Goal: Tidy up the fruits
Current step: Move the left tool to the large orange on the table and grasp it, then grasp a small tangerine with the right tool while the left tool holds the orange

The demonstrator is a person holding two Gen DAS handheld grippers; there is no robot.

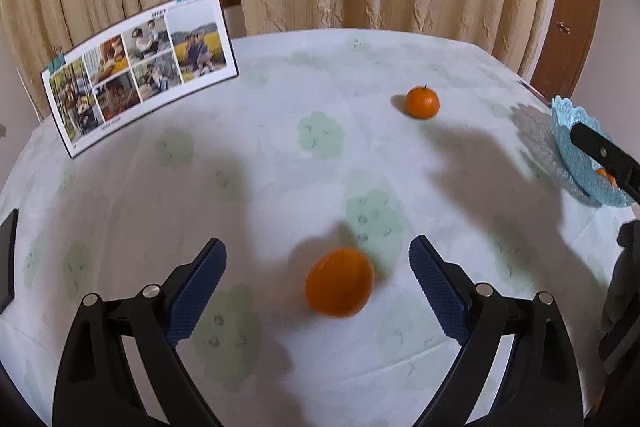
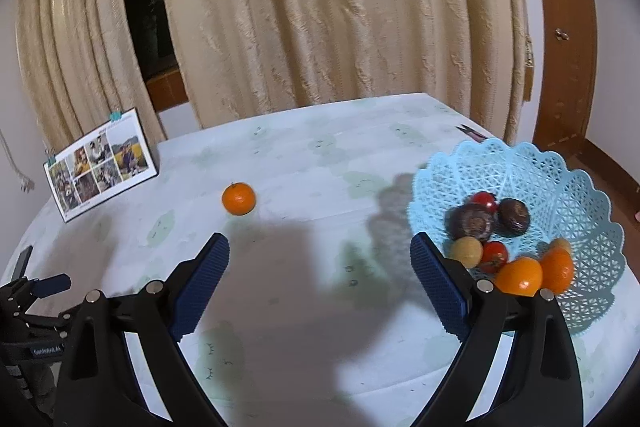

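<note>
Two oranges lie loose on the table [image 1: 280, 155]: near orange [image 1: 339, 281] between the spread fingers of the left gripper [image 1: 318, 289], far orange [image 1: 422, 102] beyond. Right gripper [image 2: 320, 287] is spread, empty (beside basket [image 2: 580, 187]). Step: pickup. Next: close, carry basketward.

Two loose oranges [image 1: 339, 281] [image 1: 422, 102], filled basket [image 2: 520, 167]
</note>
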